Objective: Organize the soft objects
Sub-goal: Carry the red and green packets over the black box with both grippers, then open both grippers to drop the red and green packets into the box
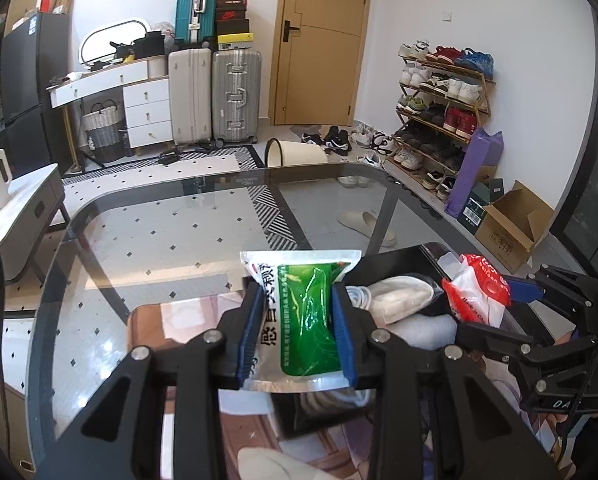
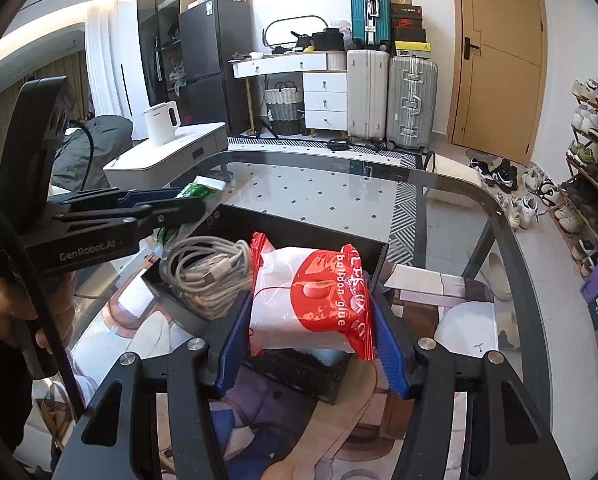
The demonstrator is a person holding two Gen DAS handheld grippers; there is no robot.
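Observation:
My left gripper [image 1: 297, 320] is shut on a green and white sachet [image 1: 299, 312] and holds it above the left edge of a black box [image 1: 399, 258]. My right gripper [image 2: 313, 320] is shut on a red and white balloon glue packet [image 2: 311, 300] over the same box [image 2: 299, 228]. In the box lie a coiled white cable [image 2: 207, 268] and a pale soft pouch [image 1: 403, 296]. The right gripper with its packet shows at the right of the left wrist view [image 1: 479, 296]. The left gripper with its sachet shows at the left of the right wrist view [image 2: 179, 200].
The box stands on a printed mat [image 2: 439, 300] on a glass table [image 1: 159, 240]. A white side table with a kettle [image 2: 161, 122] stands to the left. Suitcases [image 2: 391, 96], a drawer unit, a door and a shoe rack [image 1: 439, 92] line the walls.

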